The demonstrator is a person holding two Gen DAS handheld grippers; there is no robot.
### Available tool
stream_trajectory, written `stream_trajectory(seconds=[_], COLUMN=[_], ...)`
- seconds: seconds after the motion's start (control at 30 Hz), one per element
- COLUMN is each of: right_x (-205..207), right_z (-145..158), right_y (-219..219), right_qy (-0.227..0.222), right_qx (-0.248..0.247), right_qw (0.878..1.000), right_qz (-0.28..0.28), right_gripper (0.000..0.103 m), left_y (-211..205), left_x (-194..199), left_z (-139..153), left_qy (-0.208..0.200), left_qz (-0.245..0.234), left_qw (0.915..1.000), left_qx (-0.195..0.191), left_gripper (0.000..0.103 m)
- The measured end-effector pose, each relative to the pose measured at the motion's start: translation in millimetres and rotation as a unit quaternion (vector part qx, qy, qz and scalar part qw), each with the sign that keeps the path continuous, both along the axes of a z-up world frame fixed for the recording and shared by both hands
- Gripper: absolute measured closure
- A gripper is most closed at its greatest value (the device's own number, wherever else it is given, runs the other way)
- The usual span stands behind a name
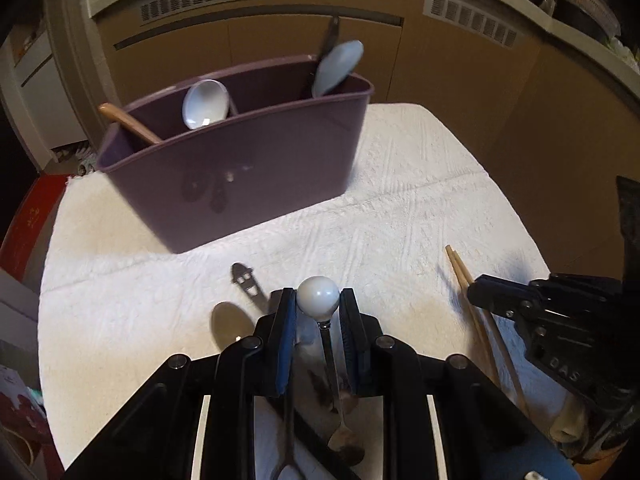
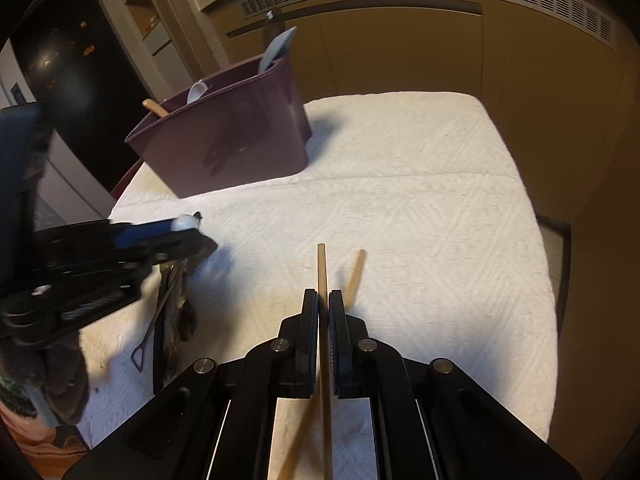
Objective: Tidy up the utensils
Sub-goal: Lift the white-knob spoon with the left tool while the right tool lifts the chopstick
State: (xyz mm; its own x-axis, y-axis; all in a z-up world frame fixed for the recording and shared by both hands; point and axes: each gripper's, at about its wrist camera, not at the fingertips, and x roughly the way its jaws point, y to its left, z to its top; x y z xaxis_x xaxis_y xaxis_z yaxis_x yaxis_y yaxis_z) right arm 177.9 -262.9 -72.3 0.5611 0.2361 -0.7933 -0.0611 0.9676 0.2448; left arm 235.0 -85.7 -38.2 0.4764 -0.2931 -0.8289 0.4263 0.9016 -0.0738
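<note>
A purple utensil caddy [image 1: 240, 168] stands at the far left of a white cloth; it also shows in the right wrist view [image 2: 228, 144]. It holds a wooden spoon [image 1: 128, 122], a white spoon [image 1: 206, 104] and a pale blue spoon [image 1: 338, 66]. My left gripper [image 1: 318, 300] is shut on a utensil with a round white knob end [image 1: 318, 298], held above the cloth. My right gripper [image 2: 323, 300] is shut on one wooden chopstick [image 2: 322, 268]. A second chopstick [image 2: 355, 276] lies on the cloth just to its right.
Several dark metal utensils lie on the cloth below the left gripper [image 1: 244, 280], and they also show in the right wrist view [image 2: 172, 312]. The white cloth [image 2: 420, 220] covers the table. Brown cabinets [image 2: 400, 52] stand behind. The table edge drops off at right.
</note>
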Motion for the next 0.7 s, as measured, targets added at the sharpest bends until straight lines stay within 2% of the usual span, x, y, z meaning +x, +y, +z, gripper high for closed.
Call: stream_trajectory(seconds=[0.23,0.37,0.7], right_x=[12.0,21.0,40.1], right_z=[-6.9,-14.5,-23.5], right_y=[41.5,64.3,91.6], right_qy=[0.018,0.032,0.057], right_qx=[-0.022,-0.055,-0.118], right_qw=[0.998,0.996,0.988], right_qz=[0.049,0.069,0.080], right_gripper=[0.098,0.096,0.095], left_y=[60.0,73.4,97.2], left_x=[-32.4,-35.2,-37.4], left_z=[19.9,17.9,9.9], left_qy=[-0.017,-0.013,-0.001], left_qz=[0.038,0.049,0.060], left_qw=[0.9987,0.9980,0.9954], left_qx=[-0.029,-0.038,-0.074], left_gripper=[0.084,0.084,0.083])
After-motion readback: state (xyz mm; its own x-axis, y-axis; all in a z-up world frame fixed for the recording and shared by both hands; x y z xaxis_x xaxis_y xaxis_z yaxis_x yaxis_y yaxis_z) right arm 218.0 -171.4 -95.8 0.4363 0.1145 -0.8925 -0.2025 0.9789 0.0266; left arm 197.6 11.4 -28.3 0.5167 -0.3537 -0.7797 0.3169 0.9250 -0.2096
